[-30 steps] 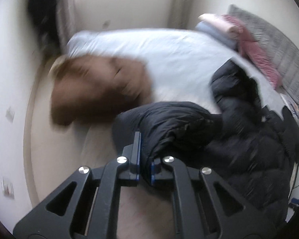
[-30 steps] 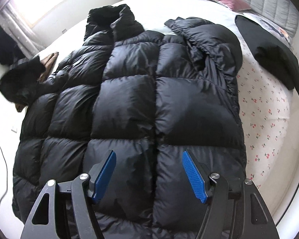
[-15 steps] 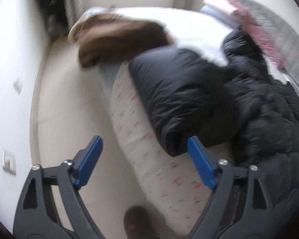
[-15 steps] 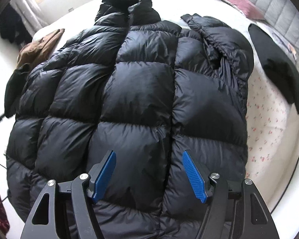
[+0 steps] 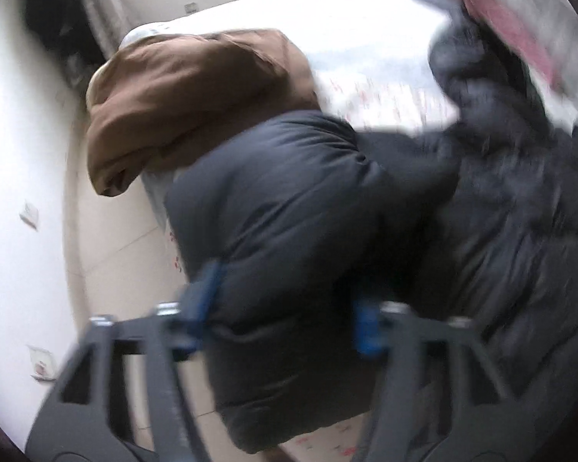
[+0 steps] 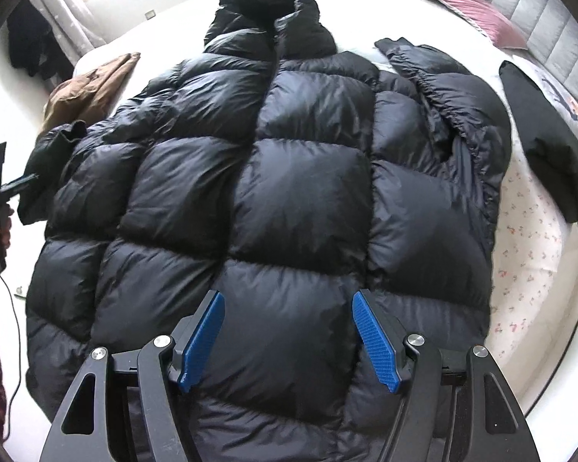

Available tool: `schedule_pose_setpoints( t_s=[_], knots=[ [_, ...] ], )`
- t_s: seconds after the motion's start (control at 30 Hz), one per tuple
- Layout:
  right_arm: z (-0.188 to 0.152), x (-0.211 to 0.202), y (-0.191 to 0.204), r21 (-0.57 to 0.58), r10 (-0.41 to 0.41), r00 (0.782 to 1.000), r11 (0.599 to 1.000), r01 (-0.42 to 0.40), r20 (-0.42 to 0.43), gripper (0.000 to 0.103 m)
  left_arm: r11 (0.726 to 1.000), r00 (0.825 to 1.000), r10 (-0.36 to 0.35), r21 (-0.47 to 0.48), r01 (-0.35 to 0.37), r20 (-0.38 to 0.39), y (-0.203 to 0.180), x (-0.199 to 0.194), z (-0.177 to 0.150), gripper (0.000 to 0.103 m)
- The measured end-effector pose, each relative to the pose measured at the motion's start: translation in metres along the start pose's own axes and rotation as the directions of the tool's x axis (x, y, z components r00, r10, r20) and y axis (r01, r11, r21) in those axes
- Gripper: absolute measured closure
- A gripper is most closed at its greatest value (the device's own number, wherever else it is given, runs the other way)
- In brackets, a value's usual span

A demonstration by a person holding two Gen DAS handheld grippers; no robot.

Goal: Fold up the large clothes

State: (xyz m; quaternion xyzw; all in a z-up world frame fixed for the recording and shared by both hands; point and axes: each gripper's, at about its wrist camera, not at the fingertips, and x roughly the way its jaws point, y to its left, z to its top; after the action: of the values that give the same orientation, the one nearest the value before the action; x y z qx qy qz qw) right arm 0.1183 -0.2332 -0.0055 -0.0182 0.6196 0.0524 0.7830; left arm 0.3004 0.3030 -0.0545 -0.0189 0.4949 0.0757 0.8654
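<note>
A black puffer jacket lies spread flat on the bed, collar at the far end. Its right sleeve is folded in over the body. The left sleeve hangs over the bed's side, and my left gripper is closing around it, the blue pads touching both sides of the puffy fabric; the view is blurred. My right gripper stands open just above the jacket's lower panels, with nothing between its fingers.
A brown garment lies bunched at the bed's far left corner. A folded black garment rests on the right of the bed. Pillows and a grey headboard are at the far right. Pale floor runs along the left side.
My left gripper let go of the sleeve end, opened wide, dropped lower, and now closes around the sleeve farther up. My right gripper drifted across the jacket, still open.
</note>
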Motion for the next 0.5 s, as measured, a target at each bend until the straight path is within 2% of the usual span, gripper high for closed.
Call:
schedule_pose_setpoints(
  t_s=[0.03, 0.1, 0.17, 0.2, 0.27, 0.3, 0.33, 0.37, 0.43, 0.47, 0.5],
  knots=[
    [0.001, 0.001, -0.004, 0.004, -0.006, 1.000, 1.000, 0.006, -0.003, 0.033, 0.999, 0.999, 0.004, -0.043, -0.002, 0.042, 0.010, -0.009, 0.002, 0.067],
    [0.003, 0.003, -0.015, 0.020, -0.019, 1.000, 1.000, 0.019, -0.009, 0.033, 0.991, 0.994, 0.035, -0.134, -0.021, 0.102, 0.033, -0.025, 0.002, 0.074],
    [0.005, 0.006, -0.026, 0.032, -0.036, 0.999, 0.999, 0.036, -0.014, 0.033, 0.960, 0.984, 0.133, -0.263, -0.099, 0.115, 0.067, -0.034, 0.001, 0.074],
    [0.007, 0.008, -0.033, 0.041, -0.048, 0.999, 0.998, 0.048, -0.015, 0.033, 0.936, 0.974, 0.199, -0.315, -0.157, 0.106, 0.080, -0.037, -0.002, 0.073],
    [0.010, 0.012, -0.046, 0.060, -0.058, 0.998, 0.996, 0.059, -0.016, 0.033, 0.868, 0.941, 0.329, -0.416, -0.272, 0.072, 0.111, -0.042, -0.008, 0.069],
    [0.012, 0.014, -0.054, 0.073, -0.062, 0.998, 0.995, 0.063, -0.017, 0.033, 0.830, 0.924, 0.379, -0.459, -0.316, 0.051, 0.126, -0.046, -0.013, 0.061],
    [0.014, 0.015, -0.060, 0.083, -0.067, 0.998, 0.994, 0.068, -0.018, 0.033, 0.801, 0.912, 0.410, -0.491, -0.343, 0.031, 0.139, -0.049, -0.017, 0.052],
    [0.016, 0.017, -0.068, 0.095, -0.075, 0.997, 0.992, 0.077, -0.020, 0.033, 0.778, 0.902, 0.431, -0.514, -0.362, 0.017, 0.148, -0.052, -0.021, 0.051],
    [0.021, 0.019, -0.080, 0.109, -0.089, 0.996, 0.990, 0.091, -0.023, 0.033, 0.764, 0.898, 0.439, -0.533, -0.365, 0.014, 0.155, -0.061, -0.027, 0.050],
    [0.025, 0.020, -0.086, 0.115, -0.096, 0.995, 0.989, 0.098, -0.023, 0.033, 0.770, 0.902, 0.432, -0.531, -0.352, 0.029, 0.153, -0.066, -0.028, 0.048],
    [0.027, 0.020, -0.091, 0.121, -0.102, 0.995, 0.987, 0.104, -0.022, 0.033, 0.777, 0.902, 0.429, -0.525, -0.347, 0.040, 0.147, -0.069, -0.027, 0.042]
  ],
)
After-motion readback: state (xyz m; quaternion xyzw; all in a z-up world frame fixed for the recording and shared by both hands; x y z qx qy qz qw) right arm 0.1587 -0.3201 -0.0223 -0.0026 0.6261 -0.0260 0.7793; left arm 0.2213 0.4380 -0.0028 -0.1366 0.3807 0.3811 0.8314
